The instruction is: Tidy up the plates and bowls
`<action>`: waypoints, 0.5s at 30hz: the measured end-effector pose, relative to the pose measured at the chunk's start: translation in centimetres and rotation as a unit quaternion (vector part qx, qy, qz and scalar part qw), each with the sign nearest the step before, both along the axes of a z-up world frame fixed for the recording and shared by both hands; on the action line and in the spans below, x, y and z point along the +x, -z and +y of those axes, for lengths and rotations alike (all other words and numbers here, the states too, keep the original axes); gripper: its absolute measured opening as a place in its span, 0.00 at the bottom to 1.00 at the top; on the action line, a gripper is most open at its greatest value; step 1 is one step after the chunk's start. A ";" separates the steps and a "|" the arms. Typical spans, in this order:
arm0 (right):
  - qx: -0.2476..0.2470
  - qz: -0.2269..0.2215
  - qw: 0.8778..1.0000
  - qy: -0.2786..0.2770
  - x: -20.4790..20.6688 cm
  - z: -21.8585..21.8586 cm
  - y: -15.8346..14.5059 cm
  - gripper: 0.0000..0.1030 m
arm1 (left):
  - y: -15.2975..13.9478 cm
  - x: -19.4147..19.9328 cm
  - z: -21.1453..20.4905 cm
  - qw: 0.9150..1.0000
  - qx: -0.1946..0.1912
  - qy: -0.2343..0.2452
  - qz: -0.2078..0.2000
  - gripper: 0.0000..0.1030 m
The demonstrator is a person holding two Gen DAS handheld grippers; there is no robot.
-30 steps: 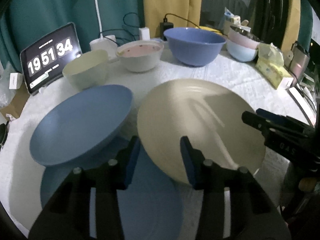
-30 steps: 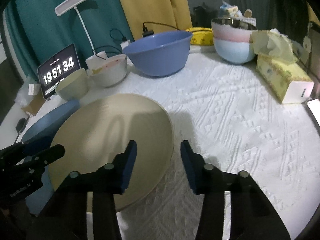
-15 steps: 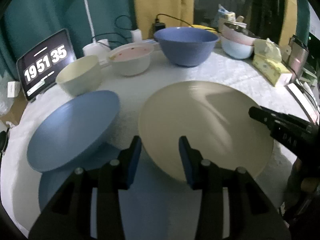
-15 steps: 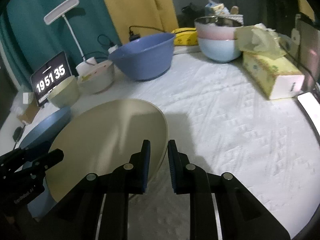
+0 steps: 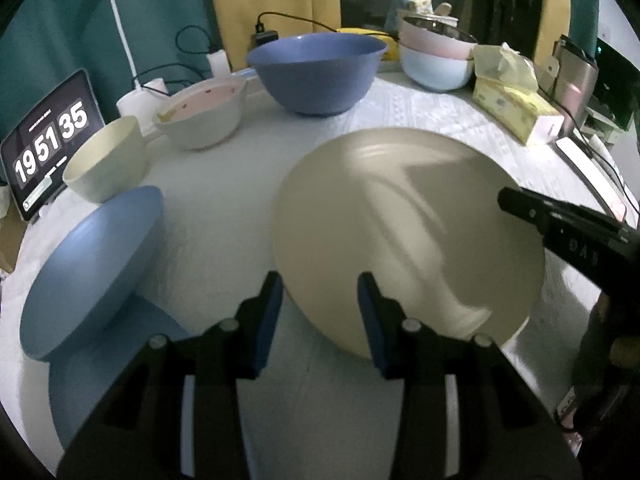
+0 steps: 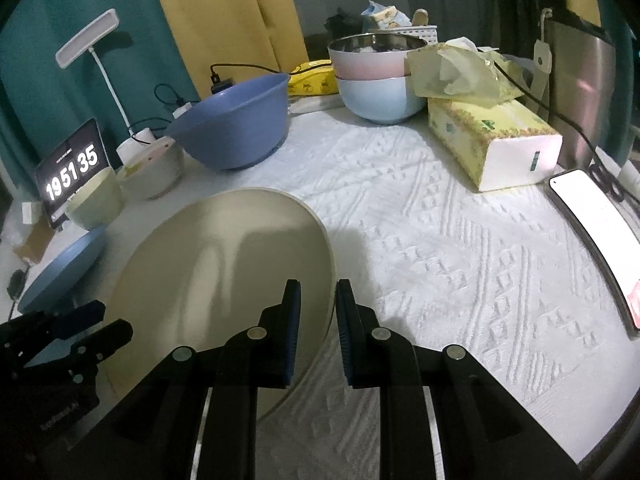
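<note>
A large cream plate (image 5: 408,232) (image 6: 224,272) sits tilted over the white cloth in the middle. My right gripper (image 6: 318,292) is shut on its right rim; in the left wrist view that gripper (image 5: 560,232) reaches in from the right. My left gripper (image 5: 320,288) is open at the plate's near-left rim, its pads pressing on nothing; the right wrist view shows it at the lower left (image 6: 72,328). A blue plate (image 5: 92,272) (image 6: 60,276) leans tilted on a second blue plate (image 5: 120,380) lying flat at the left.
At the back stand a big blue bowl (image 5: 316,72), a white bowl with a pink inside (image 5: 200,116), a small cream bowl (image 5: 106,160) and stacked pink and pale blue bowls (image 6: 376,80). A tissue box (image 6: 492,140), a phone (image 6: 592,232) and a clock tablet (image 5: 48,140) line the edges.
My right gripper has closed on the cream plate's rim. The cream plate has shifted right in the left wrist view, away from the blue plates. The left jaws stay as they were.
</note>
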State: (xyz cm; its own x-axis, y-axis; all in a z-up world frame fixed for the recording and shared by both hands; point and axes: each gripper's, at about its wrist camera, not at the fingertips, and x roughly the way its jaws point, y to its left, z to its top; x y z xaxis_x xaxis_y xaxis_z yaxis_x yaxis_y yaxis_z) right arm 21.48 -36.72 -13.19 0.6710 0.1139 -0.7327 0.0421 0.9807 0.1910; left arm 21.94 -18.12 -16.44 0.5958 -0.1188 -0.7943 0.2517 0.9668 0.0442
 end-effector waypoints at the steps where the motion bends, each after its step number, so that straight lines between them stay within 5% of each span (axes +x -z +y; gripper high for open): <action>1: 0.000 0.001 1.000 0.001 0.0 0.0 0.0 0.19 | 0.0 0.0 0.0 1.000 -0.002 -0.001 0.001 0.40; 8: -0.024 -0.007 0.999 0.022 -0.4 0.1 -0.9 0.21 | -0.6 -0.3 0.8 1.000 -0.013 -0.008 0.001 0.45; 15: -0.036 -0.028 0.998 0.033 -1.3 0.6 -2.9 0.33 | -3.3 -1.7 2.5 0.998 -0.038 -0.014 -0.047 0.45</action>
